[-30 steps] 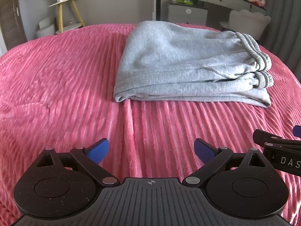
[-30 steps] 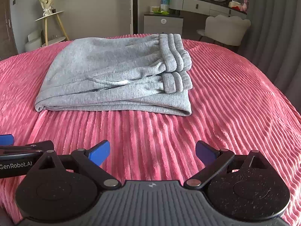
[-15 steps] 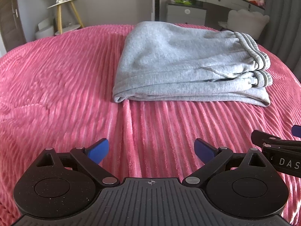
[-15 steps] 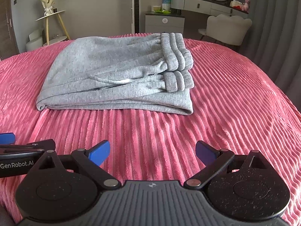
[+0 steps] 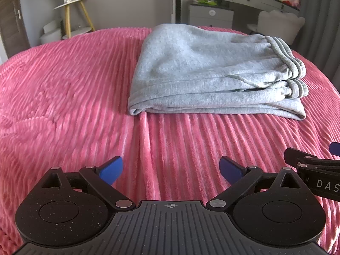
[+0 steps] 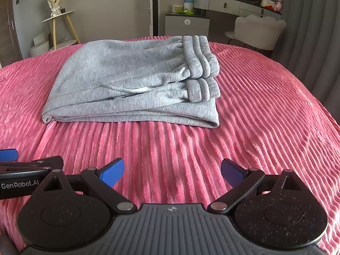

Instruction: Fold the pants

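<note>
Grey sweatpants [image 5: 212, 72] lie folded in a flat stack on the pink ribbed bedspread [image 5: 63, 85], with the ribbed waistband and cuffs at the right end. They also show in the right wrist view [image 6: 131, 85]. My left gripper [image 5: 171, 169] is open and empty, hovering over the bedspread well short of the pants' near edge. My right gripper [image 6: 172, 171] is open and empty, also short of the near edge. Each gripper's side shows in the other's view, the right one [image 5: 312, 170] and the left one [image 6: 25, 167].
A wooden side table [image 6: 61, 27] with a bouquet stands behind the bed at left. A grey cabinet [image 6: 187, 23], a dresser with a mirror and a white chair [image 6: 259, 31] stand behind at right. Grey curtains [image 6: 314, 21] hang at far right.
Both grippers have drawn back a little from the folded pants and lifted slightly. Both stay open. The pants have not moved.
</note>
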Action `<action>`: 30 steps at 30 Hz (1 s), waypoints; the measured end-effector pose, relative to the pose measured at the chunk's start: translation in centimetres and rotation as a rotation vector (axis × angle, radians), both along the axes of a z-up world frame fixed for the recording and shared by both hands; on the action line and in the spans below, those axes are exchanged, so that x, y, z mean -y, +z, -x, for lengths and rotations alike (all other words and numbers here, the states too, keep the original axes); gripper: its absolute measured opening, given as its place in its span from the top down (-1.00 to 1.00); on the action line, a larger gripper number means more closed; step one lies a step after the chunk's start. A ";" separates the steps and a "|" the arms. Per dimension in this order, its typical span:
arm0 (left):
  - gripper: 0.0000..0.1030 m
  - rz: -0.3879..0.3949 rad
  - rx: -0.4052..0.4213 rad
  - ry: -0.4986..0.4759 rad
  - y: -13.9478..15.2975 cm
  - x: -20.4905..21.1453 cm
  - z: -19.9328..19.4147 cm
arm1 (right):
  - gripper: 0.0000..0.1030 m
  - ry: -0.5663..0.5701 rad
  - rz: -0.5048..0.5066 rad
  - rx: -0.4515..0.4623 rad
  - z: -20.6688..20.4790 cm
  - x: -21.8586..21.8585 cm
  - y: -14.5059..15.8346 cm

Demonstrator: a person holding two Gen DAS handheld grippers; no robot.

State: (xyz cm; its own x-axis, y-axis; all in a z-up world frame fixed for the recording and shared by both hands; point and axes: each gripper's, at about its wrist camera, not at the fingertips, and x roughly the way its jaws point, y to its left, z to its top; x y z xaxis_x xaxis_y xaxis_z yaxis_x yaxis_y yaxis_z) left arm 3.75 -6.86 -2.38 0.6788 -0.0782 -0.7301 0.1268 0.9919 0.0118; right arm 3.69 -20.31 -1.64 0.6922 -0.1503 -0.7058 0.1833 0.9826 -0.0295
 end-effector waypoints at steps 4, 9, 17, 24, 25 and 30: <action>-0.94 -0.005 -0.001 -0.005 -0.1 0.1 0.1 | -0.89 0.003 0.004 -0.001 0.0 0.0 0.0; -0.94 -0.009 -0.002 -0.011 -0.1 0.1 0.1 | -0.89 0.004 0.006 -0.002 0.0 0.0 0.0; -0.94 -0.008 -0.004 -0.009 -0.1 0.1 0.1 | -0.89 0.003 0.002 -0.007 0.1 0.2 -0.1; -0.94 -0.015 -0.005 -0.015 -0.2 0.2 0.1 | -0.89 0.010 0.006 -0.009 0.1 0.1 -0.1; -0.94 -0.016 -0.004 -0.016 -0.2 0.2 0.1 | -0.89 0.010 0.006 -0.011 0.1 0.1 -0.2; -0.94 -0.017 -0.006 -0.016 -0.2 0.2 0.1 | -0.89 0.010 0.005 -0.010 0.1 0.1 -0.2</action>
State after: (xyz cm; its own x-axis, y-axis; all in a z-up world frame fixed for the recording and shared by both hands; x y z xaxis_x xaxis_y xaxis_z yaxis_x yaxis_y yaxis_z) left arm 3.60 -7.06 -2.60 0.6734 -0.0766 -0.7353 0.1426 0.9894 0.0275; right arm 3.55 -20.41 -1.80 0.6869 -0.1472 -0.7117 0.1733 0.9842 -0.0363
